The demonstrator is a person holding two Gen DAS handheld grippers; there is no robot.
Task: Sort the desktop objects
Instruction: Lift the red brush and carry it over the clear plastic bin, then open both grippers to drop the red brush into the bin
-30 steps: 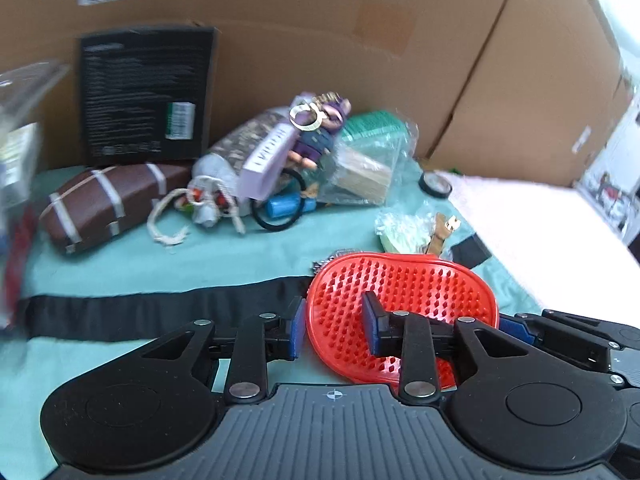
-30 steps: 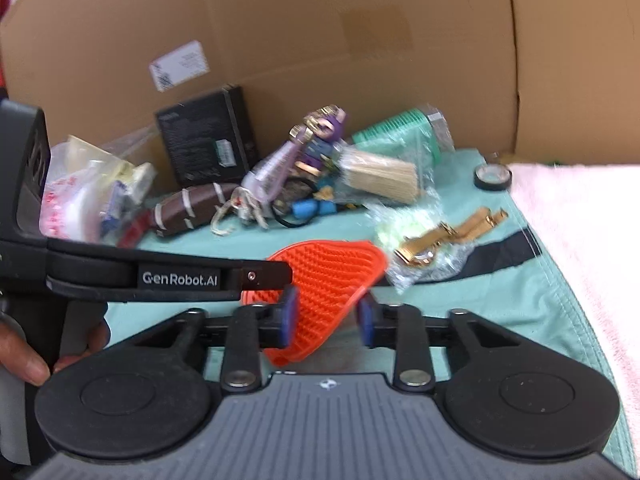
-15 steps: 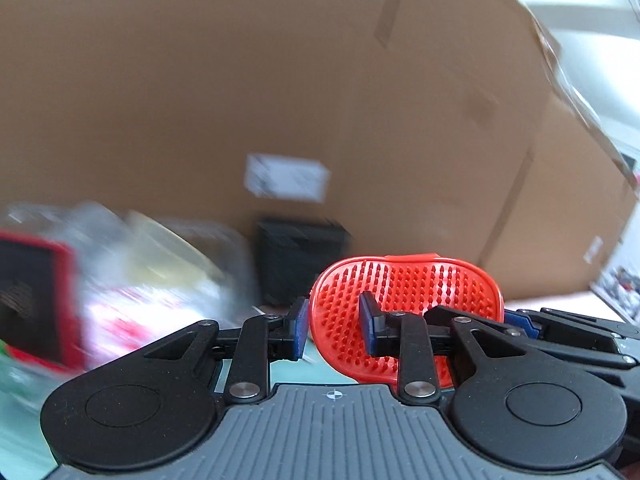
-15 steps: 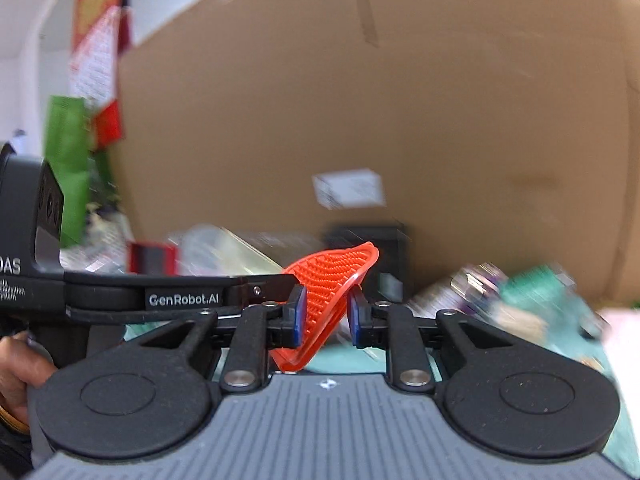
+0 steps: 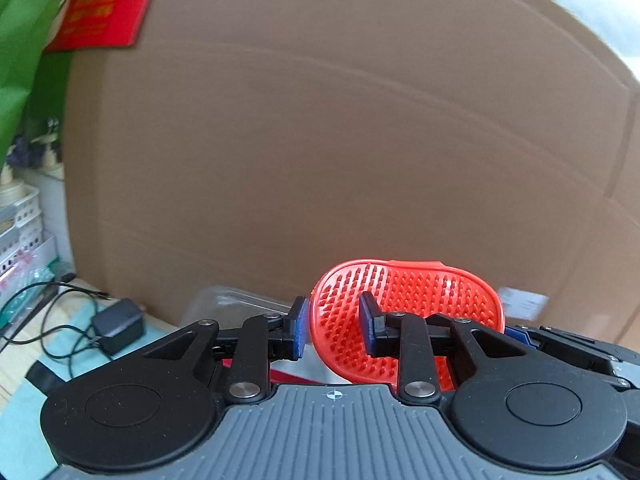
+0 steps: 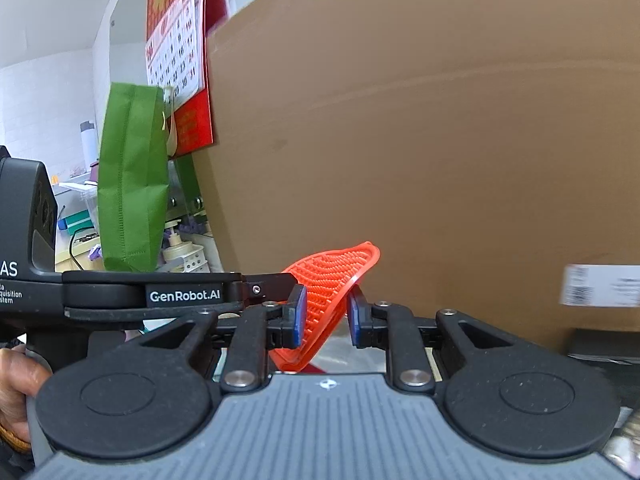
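A red rubber brush with short bristles hangs in the air in front of a cardboard wall, and both grippers hold it. My left gripper is shut on its left part, one blue pad in front of the bristled face. In the right wrist view the red brush stands edge-on and tilted between the pads of my right gripper, which is shut on it. The left gripper's finger reaches the brush from the left there. The right gripper's fingertips show behind the brush's right edge.
A tall cardboard wall fills the background, with a white label low on it. A black charger with cable lies lower left on teal cloth. A green bag and a wall calendar are at the left. A hand holds the left gripper.
Both grippers have lifted the red brush off the table and swung left with it. The pile of objects has left the view, and the cardboard wall, green bag and calendar have come in.
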